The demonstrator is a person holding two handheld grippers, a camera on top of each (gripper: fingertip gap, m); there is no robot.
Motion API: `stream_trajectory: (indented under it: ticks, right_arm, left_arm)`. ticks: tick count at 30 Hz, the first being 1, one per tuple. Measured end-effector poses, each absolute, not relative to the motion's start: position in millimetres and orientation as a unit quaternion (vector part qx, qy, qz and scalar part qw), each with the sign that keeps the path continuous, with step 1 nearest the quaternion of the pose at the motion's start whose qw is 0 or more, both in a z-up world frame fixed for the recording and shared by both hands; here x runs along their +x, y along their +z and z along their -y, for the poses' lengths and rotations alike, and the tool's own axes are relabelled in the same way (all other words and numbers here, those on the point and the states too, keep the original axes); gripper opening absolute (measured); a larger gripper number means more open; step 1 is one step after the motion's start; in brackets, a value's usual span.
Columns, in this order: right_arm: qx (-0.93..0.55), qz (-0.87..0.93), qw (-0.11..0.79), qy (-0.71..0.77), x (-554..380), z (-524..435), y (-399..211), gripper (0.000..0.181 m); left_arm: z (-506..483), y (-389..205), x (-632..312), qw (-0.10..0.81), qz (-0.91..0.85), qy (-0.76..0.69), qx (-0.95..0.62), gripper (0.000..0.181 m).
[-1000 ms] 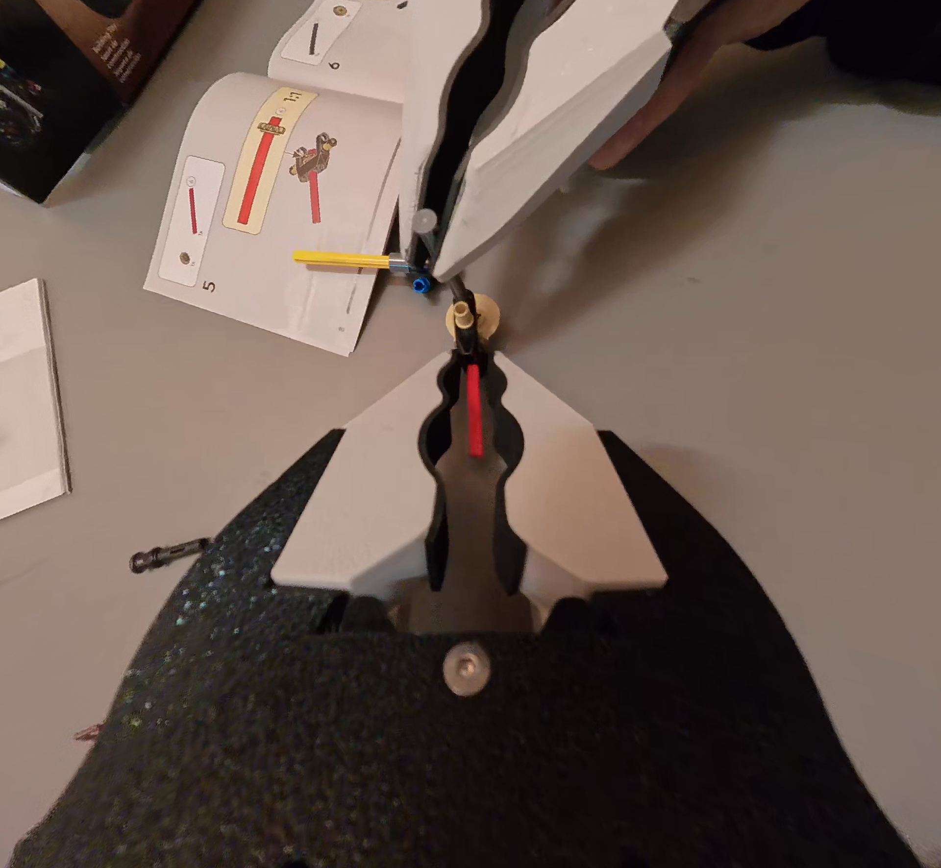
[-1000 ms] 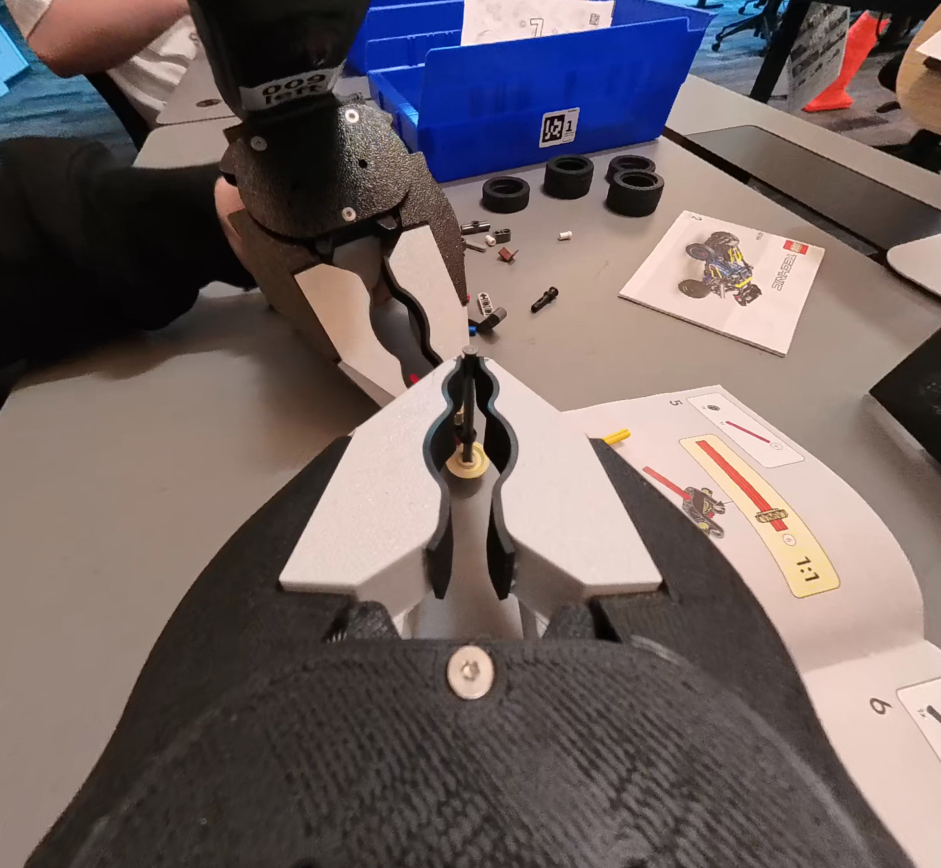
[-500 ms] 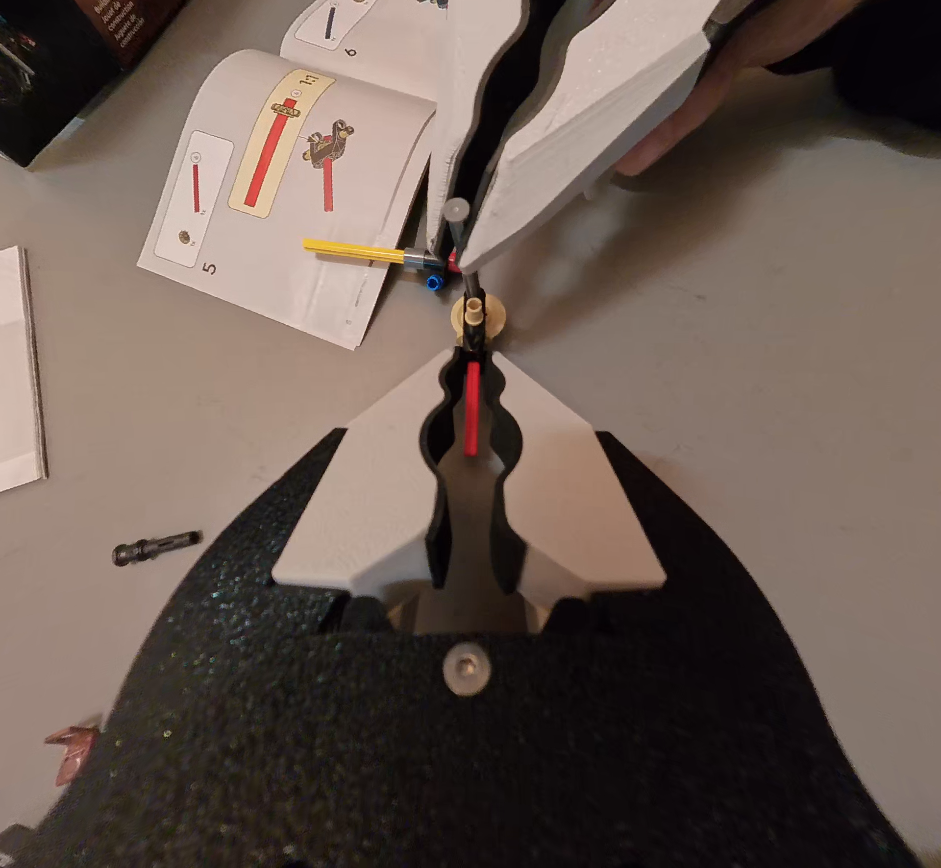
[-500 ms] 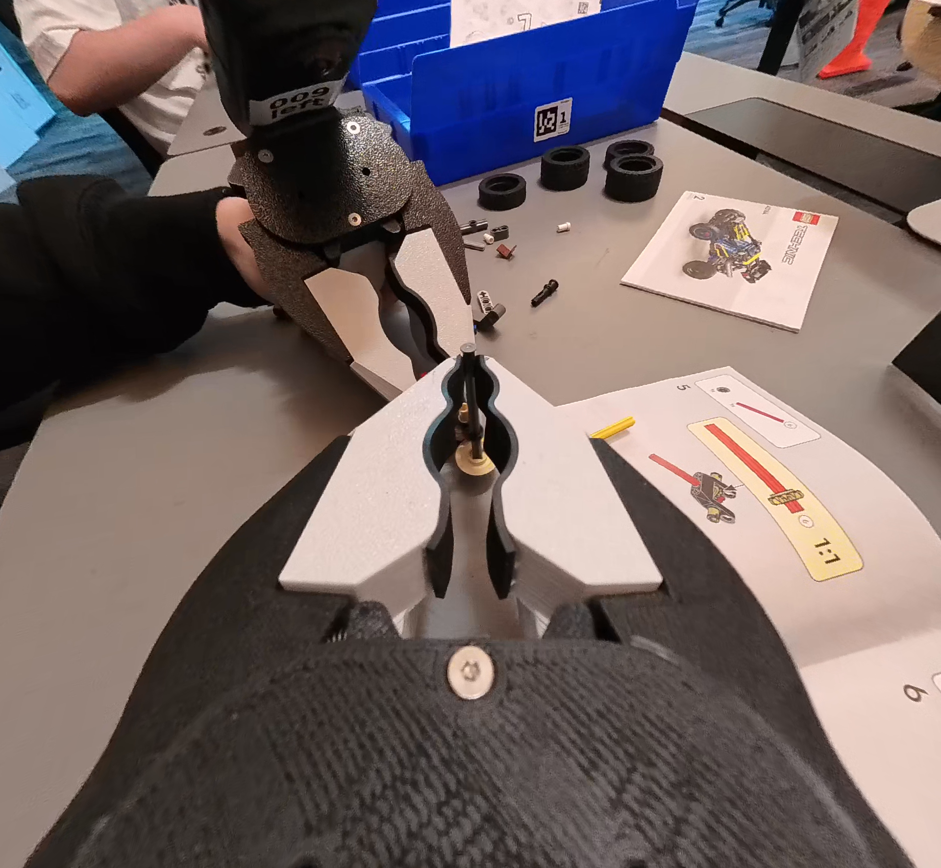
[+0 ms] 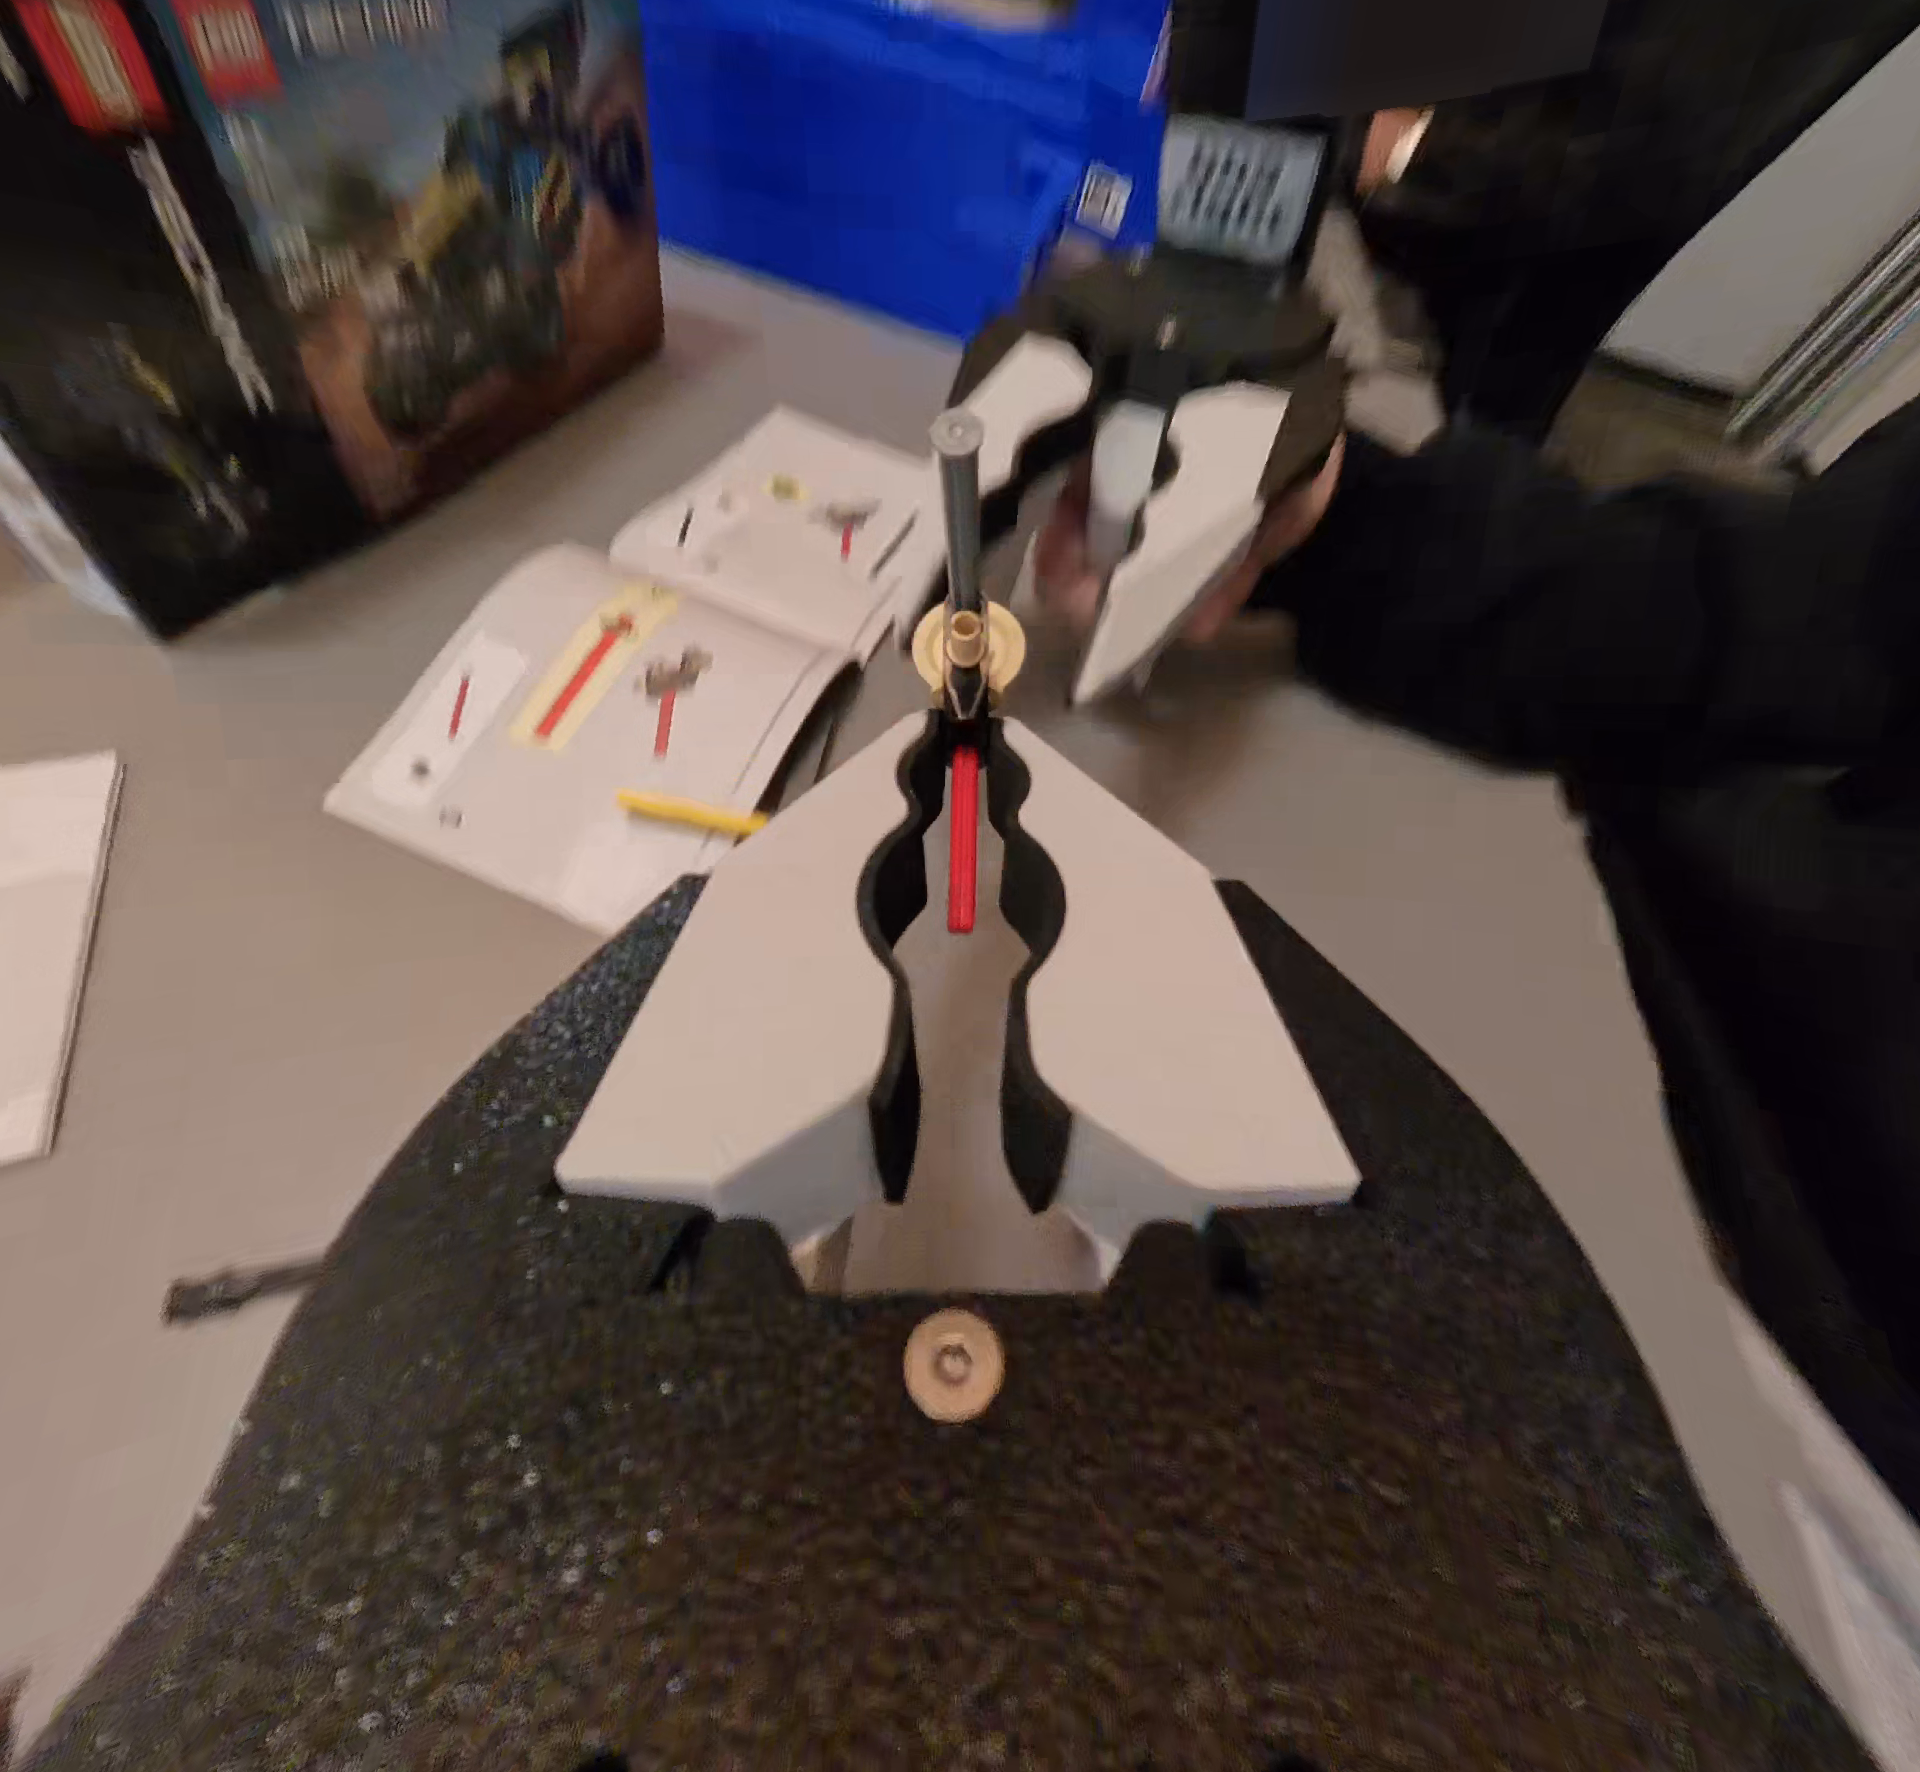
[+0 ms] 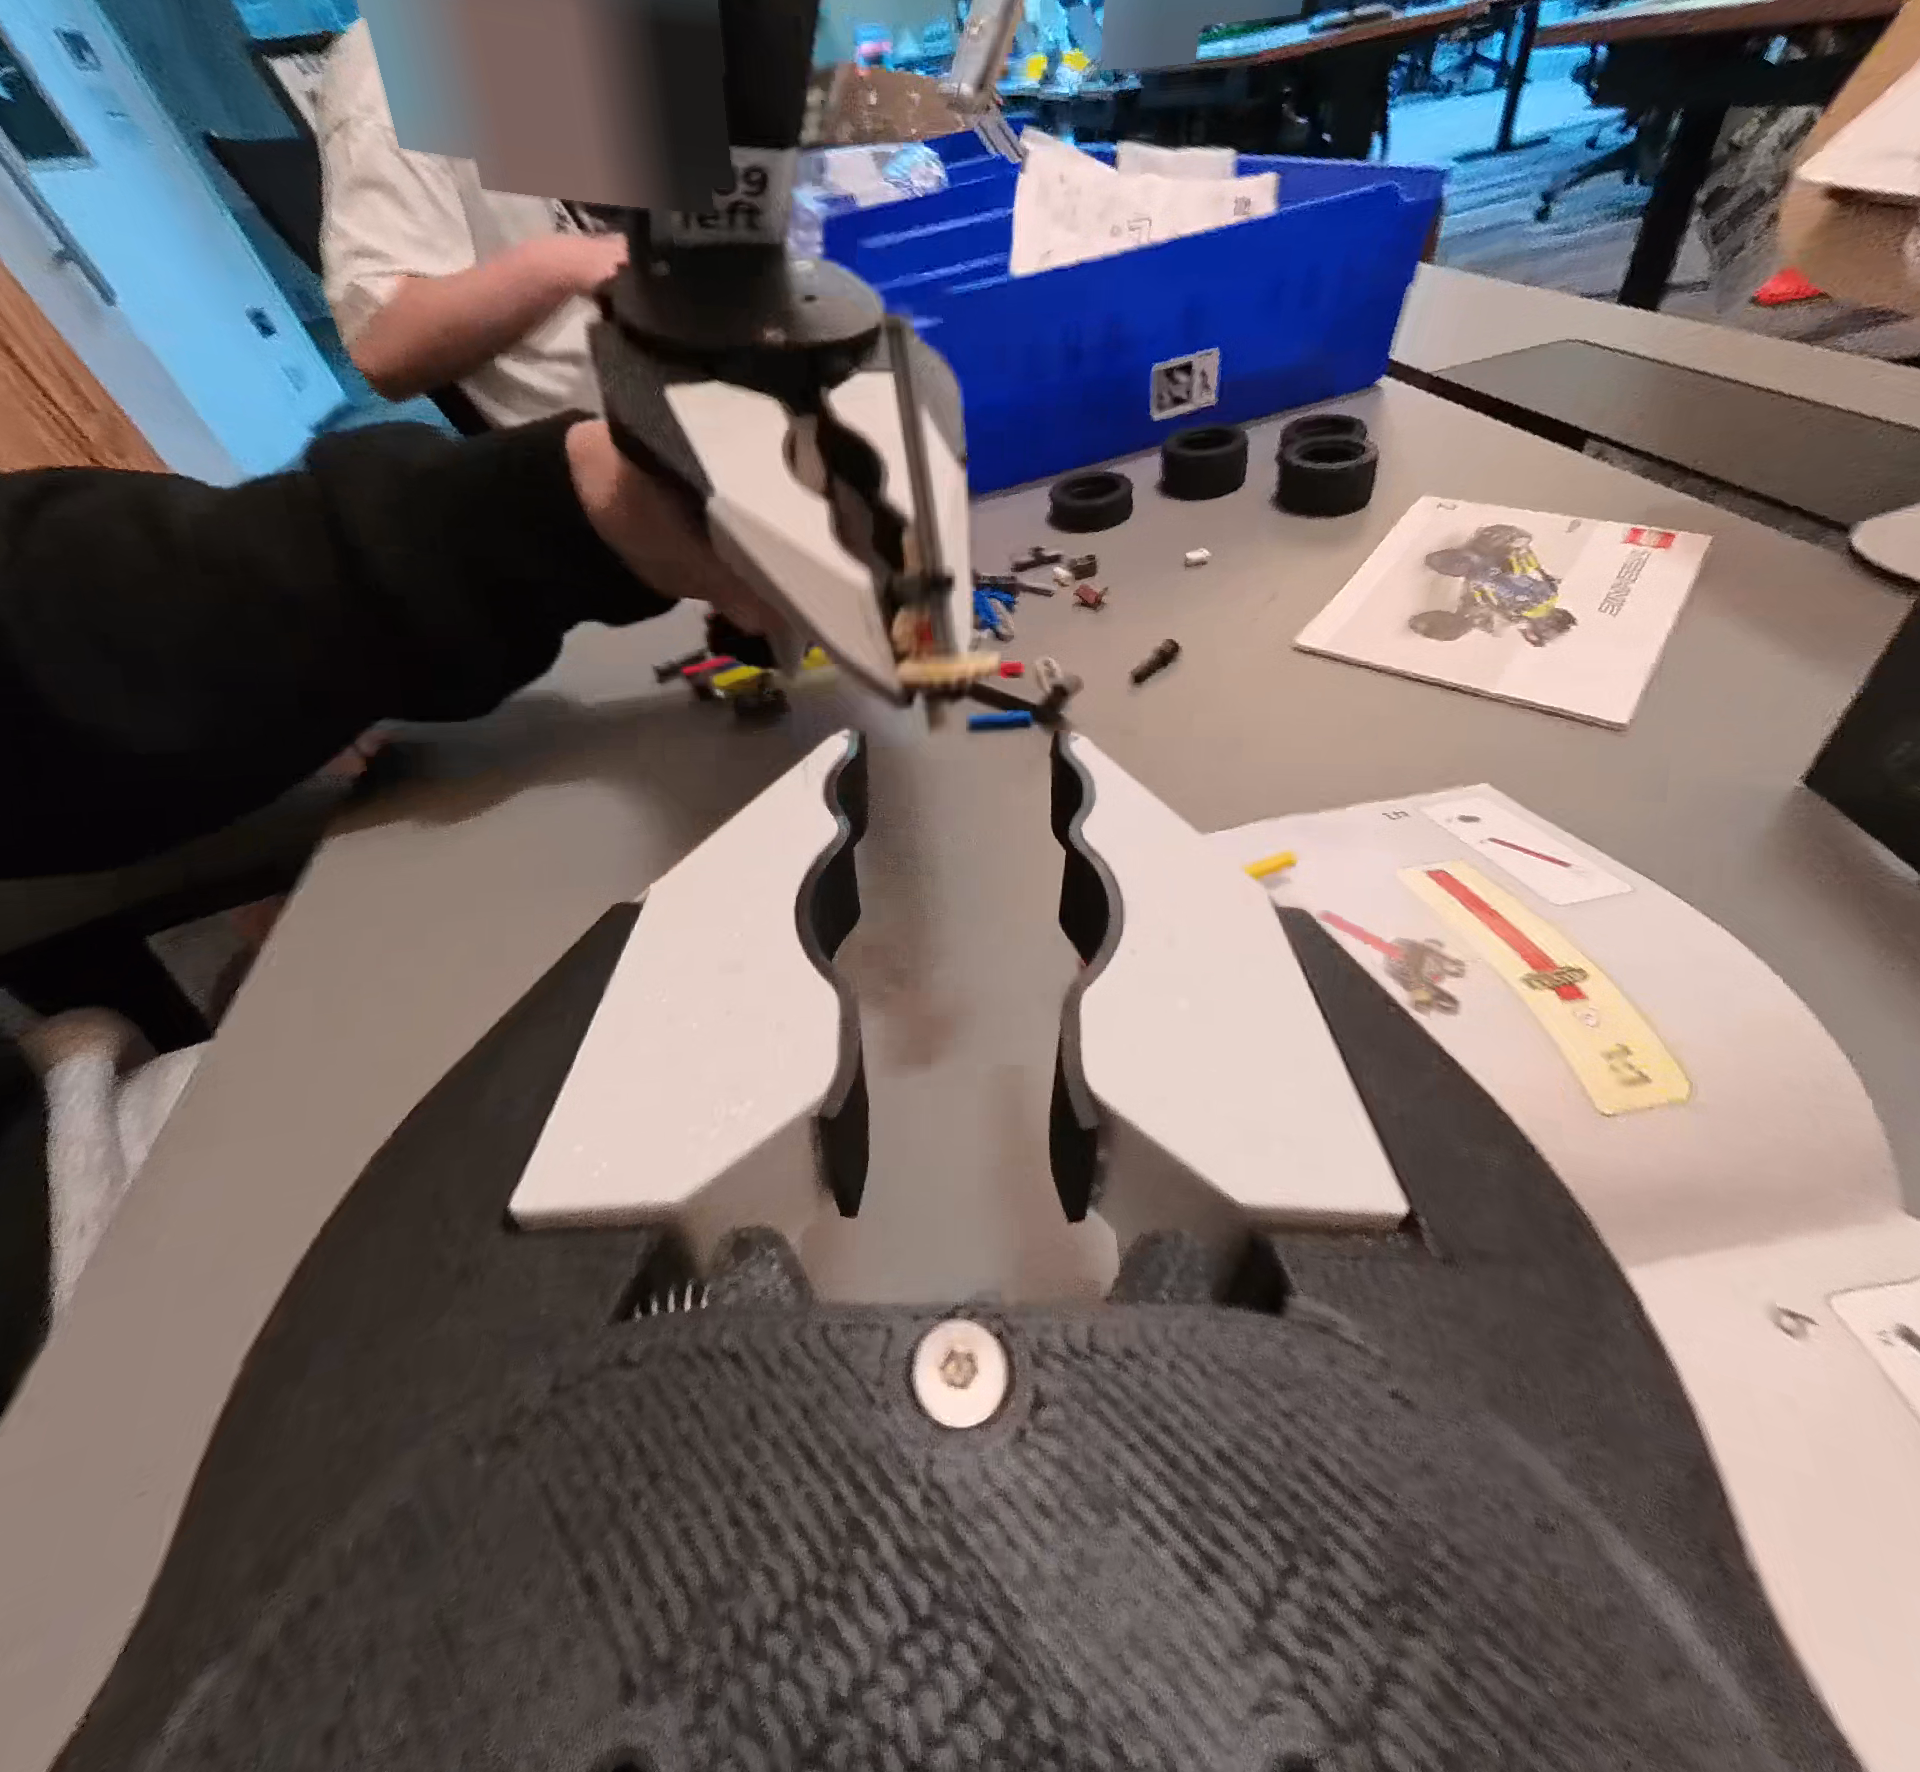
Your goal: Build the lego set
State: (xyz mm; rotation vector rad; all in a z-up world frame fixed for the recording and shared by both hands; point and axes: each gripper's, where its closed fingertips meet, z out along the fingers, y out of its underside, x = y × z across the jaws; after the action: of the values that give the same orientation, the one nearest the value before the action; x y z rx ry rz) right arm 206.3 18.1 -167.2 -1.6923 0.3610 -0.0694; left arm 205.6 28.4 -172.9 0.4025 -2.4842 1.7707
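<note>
Right gripper has let go, jaws apart | left gripper lifted, clamping axle assembly | far blue bin holds paper sheets

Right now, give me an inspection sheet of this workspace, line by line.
Surface: grey table, mostly bare near the claws.
Job's things: axle assembly (red axle, tan gear, dark grey axle) in the left claw; open instruction booklet with a yellow axle on it; three black tyres.
Clutter: loose small parts in a scatter; second booklet; set box.
Grippers: left claw shut on the assembly; right claw open, empty.
Cables: nothing seen.
Surroundings: blue bin with paper sheets; a seated person's arm behind; desks and chairs beyond.
</note>
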Motion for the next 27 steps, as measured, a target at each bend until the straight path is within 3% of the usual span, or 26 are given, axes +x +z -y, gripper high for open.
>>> stream_trajectory:
  ticks: [8,13,27]
  right_arm:
    - [-0.598,-0.125,0.792,0.009,179.9,-19.3,-92.1,0.019]
    - [-0.53,-0.127,0.838,0.01,178.5,-4.3,-66.6,0.011]
    - [-0.47,-0.105,0.876,0.026,166.3,6.3,-41.0,0.009]
  left_arm:
    - [-11.5,-79.7,188.3,0.09,0.664,0.732,0.124,0.005]
    - [-5.9,-65.9,178.8,0.111,0.64,0.753,0.106,0.005]
    - [11.5,-53.1,166.9,0.096,0.619,0.777,0.064,0.005]
